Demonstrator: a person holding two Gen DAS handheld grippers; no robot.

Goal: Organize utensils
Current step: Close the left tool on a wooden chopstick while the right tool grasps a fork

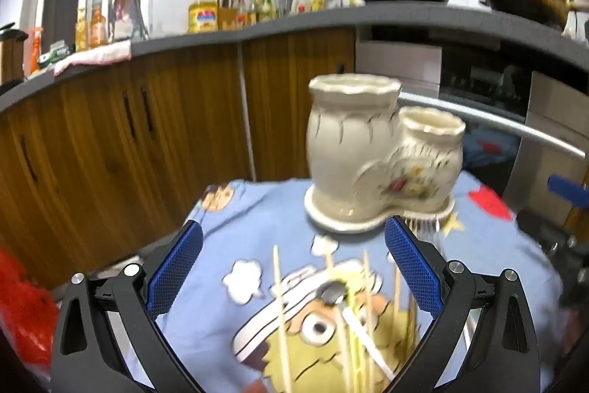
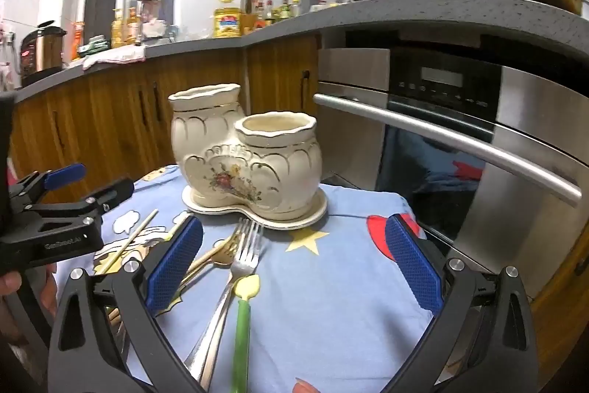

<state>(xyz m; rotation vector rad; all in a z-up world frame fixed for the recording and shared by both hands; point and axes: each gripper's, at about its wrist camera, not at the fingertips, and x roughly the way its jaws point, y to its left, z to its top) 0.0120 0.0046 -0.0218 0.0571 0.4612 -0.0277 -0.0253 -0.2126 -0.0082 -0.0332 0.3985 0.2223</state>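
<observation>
Right wrist view: right tongs [image 2: 292, 264] wide, empty; silver fork [image 2: 241, 260] lies just ahead between fingers, long axis toward ceramic holder [image 2: 250, 164]; left tongs [image 1: 292, 264] wide over chopsticks [image 1: 279, 312] on worktop [image 2: 349, 282]

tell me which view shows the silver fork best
The right wrist view. There the silver fork lies sharp and nearly whole on the blue cloth, tines toward the ceramic holder, beside a gold fork. The left wrist view is blurred and shows only some tines past its right finger.
</observation>
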